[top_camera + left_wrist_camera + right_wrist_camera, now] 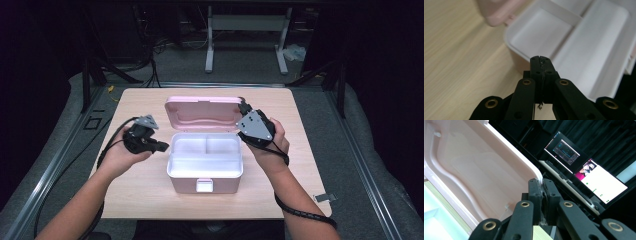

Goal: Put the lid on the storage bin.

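Though clamped on lid (202, 113), right tool (244, 118); left tool (164, 147) level.

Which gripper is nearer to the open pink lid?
Right. The right gripper is shut on the lid at its upper right corner edge, as the right gripper view shows. The left gripper, shut and empty, sits beside the box's left wall, apart from the lid.

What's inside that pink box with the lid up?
The pink box holds a white tray split by dividers into compartments, all bare where visible. The left gripper covers part of it in its own view; anything beneath the tray is hidden.
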